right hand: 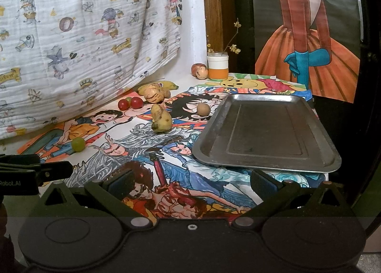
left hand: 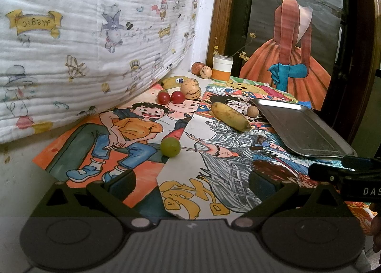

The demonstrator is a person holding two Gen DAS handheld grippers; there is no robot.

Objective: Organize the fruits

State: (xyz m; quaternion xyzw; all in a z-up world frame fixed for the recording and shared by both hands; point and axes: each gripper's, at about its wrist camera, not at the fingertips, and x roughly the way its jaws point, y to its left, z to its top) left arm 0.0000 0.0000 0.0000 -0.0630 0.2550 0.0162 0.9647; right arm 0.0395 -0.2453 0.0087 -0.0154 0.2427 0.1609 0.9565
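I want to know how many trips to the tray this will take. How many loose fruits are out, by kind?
Bananas: 2
Red cherry tomatoes: 2
Green grapes: 1
Striped pale melons: 2
Small brown round fruit: 1
Reddish apple by the jar: 1
Total: 9, none on the metal tray yet.

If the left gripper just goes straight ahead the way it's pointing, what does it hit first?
Probably the green grape, lying slightly left of the open left gripper line; depth is hard to judge, so it might pass beside it.
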